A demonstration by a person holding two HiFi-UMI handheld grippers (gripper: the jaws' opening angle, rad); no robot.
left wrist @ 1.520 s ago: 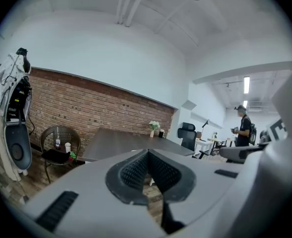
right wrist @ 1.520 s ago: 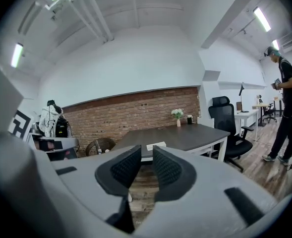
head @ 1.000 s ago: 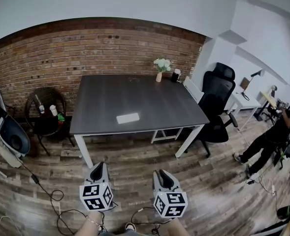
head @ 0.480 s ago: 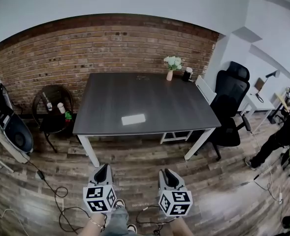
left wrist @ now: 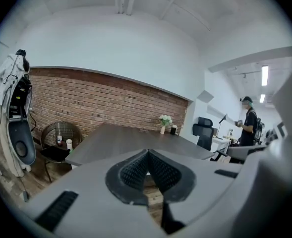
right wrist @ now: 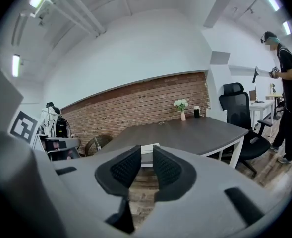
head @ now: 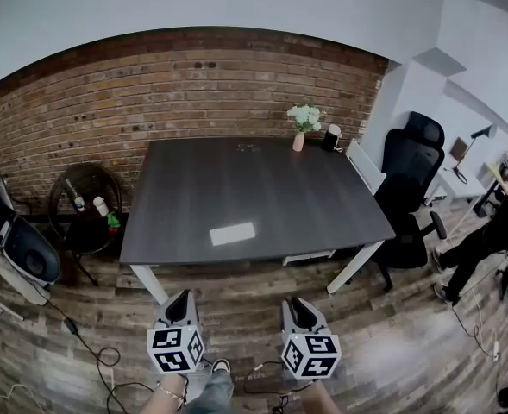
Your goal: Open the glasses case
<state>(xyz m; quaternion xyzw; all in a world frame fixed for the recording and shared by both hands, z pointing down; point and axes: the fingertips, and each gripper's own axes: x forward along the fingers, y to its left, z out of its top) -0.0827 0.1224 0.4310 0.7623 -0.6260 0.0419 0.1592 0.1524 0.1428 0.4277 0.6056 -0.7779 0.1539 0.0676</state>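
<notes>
A flat white glasses case lies shut near the front edge of the dark grey table. Both grippers hang over the wooden floor, short of the table and apart from the case. In the head view my left gripper is at the bottom left and my right gripper at the bottom right. The left gripper has its pads meeting at the tips, with nothing between them. A narrow gap splits the right gripper's jaws, and the case shows far off through it.
A vase of white flowers and a dark cup stand at the table's far right. A black office chair and a person are to the right. A round side table with bottles is left. Cables trail on the floor.
The head view has come nearer to the table, which now sits larger and lower in the frame. Both grippers keep the same pose side by side.
</notes>
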